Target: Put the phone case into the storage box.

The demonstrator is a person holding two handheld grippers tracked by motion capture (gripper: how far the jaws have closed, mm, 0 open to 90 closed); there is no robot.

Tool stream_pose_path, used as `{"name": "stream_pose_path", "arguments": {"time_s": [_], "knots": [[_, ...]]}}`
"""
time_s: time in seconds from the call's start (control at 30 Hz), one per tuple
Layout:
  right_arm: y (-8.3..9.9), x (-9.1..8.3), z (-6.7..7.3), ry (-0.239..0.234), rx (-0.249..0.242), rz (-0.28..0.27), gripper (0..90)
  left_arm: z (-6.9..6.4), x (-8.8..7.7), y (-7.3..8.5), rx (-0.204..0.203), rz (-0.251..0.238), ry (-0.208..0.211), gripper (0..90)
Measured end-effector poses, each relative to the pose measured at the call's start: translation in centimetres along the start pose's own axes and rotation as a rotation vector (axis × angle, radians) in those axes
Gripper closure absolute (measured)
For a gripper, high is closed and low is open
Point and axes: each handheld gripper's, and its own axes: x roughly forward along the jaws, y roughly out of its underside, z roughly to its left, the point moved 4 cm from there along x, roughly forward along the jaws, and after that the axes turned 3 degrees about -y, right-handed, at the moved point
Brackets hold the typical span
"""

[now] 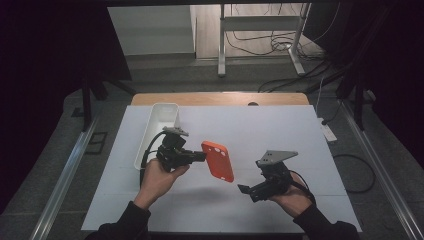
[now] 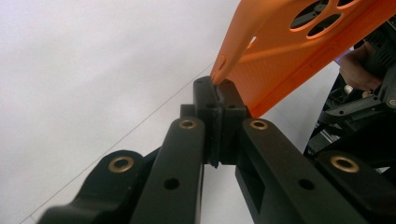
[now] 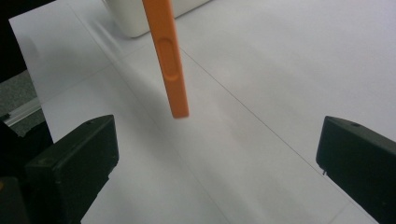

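An orange phone case (image 1: 218,160) hangs in the air above the white table, held by one edge. My left gripper (image 1: 201,156) is shut on that edge, and in the left gripper view its two pads clamp the case's rim (image 2: 219,77). The case (image 2: 299,46) shows camera cut-outs at its upper end. My right gripper (image 1: 245,190) is to the right of the case and lower, apart from it, its jaws wide open. In the right gripper view the case (image 3: 168,56) appears edge-on, hanging ahead of the open jaws and between them.
A white rectangular bin (image 1: 157,131) stands at the table's left, just behind my left hand. The white sheet (image 1: 260,135) covers the wooden table. A metal stand's legs (image 1: 260,40) and cables lie on the floor beyond.
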Motion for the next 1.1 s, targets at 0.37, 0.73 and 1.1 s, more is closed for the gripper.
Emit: {"name": "stream_pose_path", "arguments": {"time_s": [0.37, 0.73, 1.1], "knots": [[1.1, -1.0, -0.4, 0.03, 0.0, 0.018, 0.0, 1.1, -0.6, -0.2, -0.006, -0.002, -0.028, 88.9], [2.3, -2.2, -0.9, 0.063, 0.023, 0.019, 0.0, 1.9, -1.0, -0.3, -0.015, -0.003, -0.043, 88.9], [3.7, -3.4, -1.6, 0.113, 0.04, 0.042, 0.0, 2.6, -1.6, -0.7, -0.014, 0.001, -0.052, 88.9]]}}
